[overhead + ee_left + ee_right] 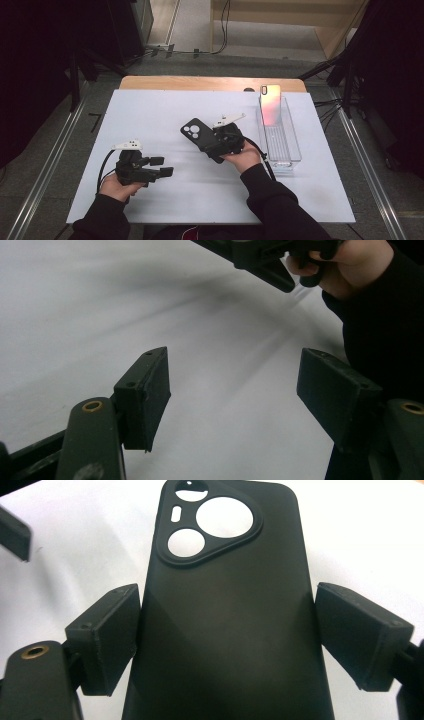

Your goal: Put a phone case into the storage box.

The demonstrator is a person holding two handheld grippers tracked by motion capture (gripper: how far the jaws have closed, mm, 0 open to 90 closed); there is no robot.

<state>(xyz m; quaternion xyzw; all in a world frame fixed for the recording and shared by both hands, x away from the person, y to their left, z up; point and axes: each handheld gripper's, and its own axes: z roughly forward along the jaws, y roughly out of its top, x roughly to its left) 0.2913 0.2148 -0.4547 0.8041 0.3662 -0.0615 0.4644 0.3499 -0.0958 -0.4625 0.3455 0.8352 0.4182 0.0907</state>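
Fingers (107, 635) of right gripper (225, 635) clamp one black phone case (225, 605).

Dim room with dark edges, white table (165, 110) evenly lit from above, pinkish glare on the bin (272, 107), soft streaky shadows, near jaws perhaps slightly blurred

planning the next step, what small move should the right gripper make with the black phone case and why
Probably carry the black phone case toward the clear bin on its far side. The right gripper clamps the case by its edges off the table, and a pink phone case already stands in that bin.
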